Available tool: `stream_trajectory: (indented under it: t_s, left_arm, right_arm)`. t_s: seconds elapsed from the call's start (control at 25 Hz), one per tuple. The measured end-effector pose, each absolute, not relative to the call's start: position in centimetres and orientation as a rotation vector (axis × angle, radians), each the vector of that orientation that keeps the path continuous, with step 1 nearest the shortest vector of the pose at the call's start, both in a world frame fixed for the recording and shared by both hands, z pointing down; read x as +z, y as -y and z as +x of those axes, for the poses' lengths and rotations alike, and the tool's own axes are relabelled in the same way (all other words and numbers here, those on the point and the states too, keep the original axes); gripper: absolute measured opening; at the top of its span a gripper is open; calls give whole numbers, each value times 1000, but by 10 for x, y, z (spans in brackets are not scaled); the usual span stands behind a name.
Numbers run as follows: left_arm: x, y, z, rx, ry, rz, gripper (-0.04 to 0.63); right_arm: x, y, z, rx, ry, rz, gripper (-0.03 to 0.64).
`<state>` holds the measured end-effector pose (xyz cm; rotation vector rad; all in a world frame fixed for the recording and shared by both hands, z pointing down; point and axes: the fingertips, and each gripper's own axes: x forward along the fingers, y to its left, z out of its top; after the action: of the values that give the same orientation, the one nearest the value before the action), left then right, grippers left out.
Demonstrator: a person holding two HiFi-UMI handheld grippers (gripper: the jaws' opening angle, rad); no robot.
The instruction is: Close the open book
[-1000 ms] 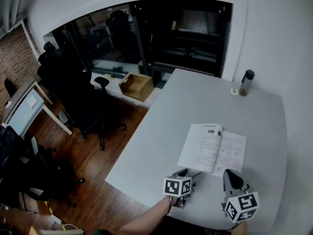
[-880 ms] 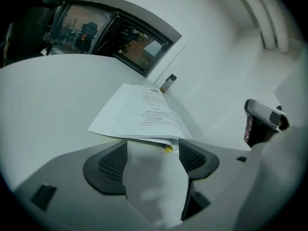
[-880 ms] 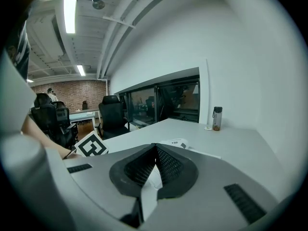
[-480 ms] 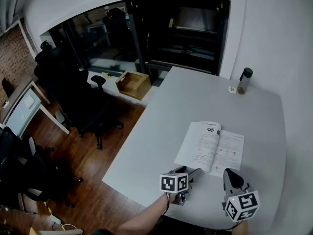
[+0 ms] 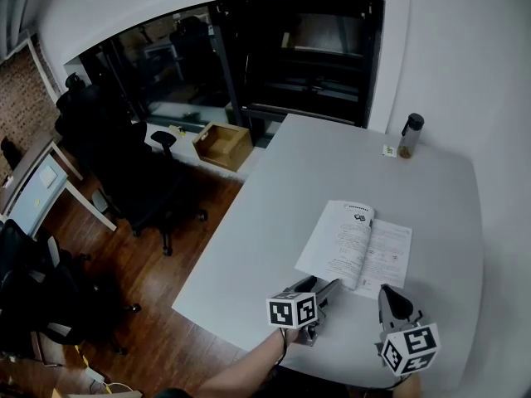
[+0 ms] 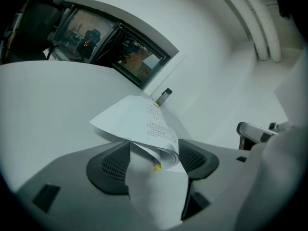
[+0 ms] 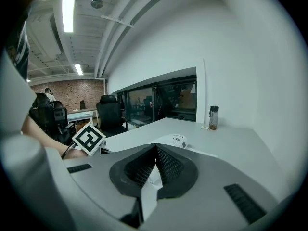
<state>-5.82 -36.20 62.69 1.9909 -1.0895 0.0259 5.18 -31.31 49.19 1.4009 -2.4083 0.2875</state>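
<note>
Book (image 5: 358, 245) lies open on the table (image 5: 332, 164). Left gripper (image 5: 328, 287) has crept in at its seven o'clock, jaws spread around the near page edge. Right gripper (image 5: 393, 298), five o'clock, is clenched empty. Fold-over looks imminent.

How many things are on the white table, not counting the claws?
3: the open book near the front edge, the bottle at the far corner, a small tag beside it.

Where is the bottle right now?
Head view: the bottle stands at the far right corner of the table, beside a small white item, beyond the open book.
</note>
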Motion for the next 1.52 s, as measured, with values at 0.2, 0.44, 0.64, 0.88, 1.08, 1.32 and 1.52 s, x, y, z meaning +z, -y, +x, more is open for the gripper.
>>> stream_trajectory:
  t_s: [0.2,0.44,0.64,0.88,1.08,1.32,1.52]
  left_arm:
    - [617,364,-54,15,1093,2032,313]
    - [612,365,-57,54,1166,2069,119]
    - [599,371,-39,54,1154,2123,38]
    - [586,370,4,131,1081,2259,21]
    - [591,362,35,204,1022,2307,21]
    - [612,347,75,363,936,2360,21]
    - [632,337,95,476,943,2385,21]
  right_arm:
    - [491,313,54,294,2409,1412,3]
    - [491,309,60,295,2404,1431,3]
    - [490,308,72,295,2393,1457,3]
    - [488,305,91,297,2377,1500,3]
    - [487,297,114,303,2349,1557,3]
    - [490,282,146,323,2307,1625,3]
    - [492,268,171,343,2275,1671,3]
